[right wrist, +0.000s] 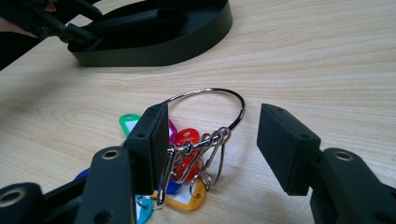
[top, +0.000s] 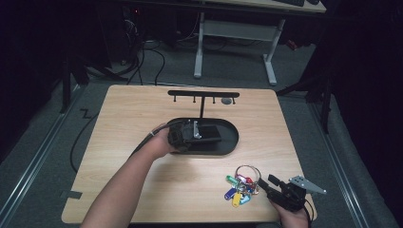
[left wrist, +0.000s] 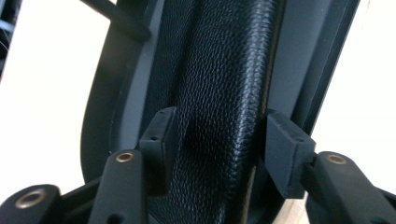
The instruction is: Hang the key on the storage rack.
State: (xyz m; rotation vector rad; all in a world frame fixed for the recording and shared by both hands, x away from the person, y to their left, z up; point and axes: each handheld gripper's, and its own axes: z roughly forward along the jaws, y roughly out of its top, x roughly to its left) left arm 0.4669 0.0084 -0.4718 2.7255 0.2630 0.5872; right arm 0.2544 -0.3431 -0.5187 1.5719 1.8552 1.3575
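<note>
The left gripper [top: 205, 134] reaches into the black oval tray [top: 231, 142] in the middle of the table [top: 123, 118], and a black grained-leather wallet [left wrist: 224, 93] lies in that tray, running lengthwise straight out between the jaws. In the left gripper view the jaws stand apart on either side of the wallet, roughly half open; the left-hand pad sits just against its edge and the right-hand pad is beside the other edge, and no squeeze on the leather is apparent, so the wallet rests in the tray rather than in a grip. A thin black post with a hook bar [top: 203, 94] rises from the tray's far rim. The right gripper [right wrist: 212, 140] sits low at the near edge of the table, jaws wide open, with the ring of keys [right wrist: 205, 135] and its coloured tags lying on the wood between them; the left-hand pad is just beside the wire clips, the right-hand pad well clear of the ring.
</note>
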